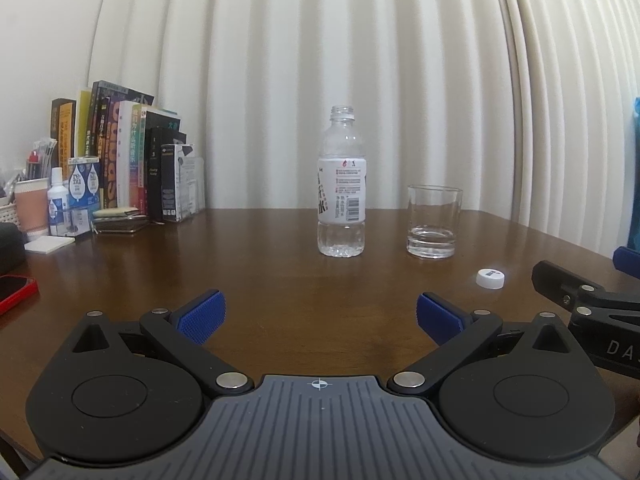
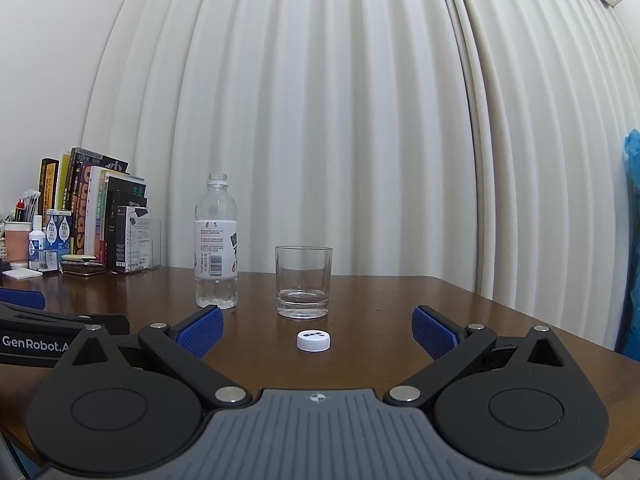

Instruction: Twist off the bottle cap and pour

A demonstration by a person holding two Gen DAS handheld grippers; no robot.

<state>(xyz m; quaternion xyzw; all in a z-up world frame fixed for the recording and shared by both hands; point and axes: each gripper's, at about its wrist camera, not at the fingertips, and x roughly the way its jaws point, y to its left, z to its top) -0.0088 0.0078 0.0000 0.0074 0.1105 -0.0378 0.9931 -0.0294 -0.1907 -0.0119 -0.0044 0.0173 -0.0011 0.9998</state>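
A clear plastic bottle with a white label stands upright and uncapped on the brown table; it also shows in the right wrist view. A little water sits at its bottom. A clear glass stands to its right with a little water in it. The white cap lies on the table in front of the glass. My left gripper is open and empty, well short of the bottle. My right gripper is open and empty, with the cap lying between its fingertips' line.
Books, a box, solution bottles and a paper cup stand at the table's back left. A red phone lies at the left edge. White curtains hang behind. The table's right edge is near.
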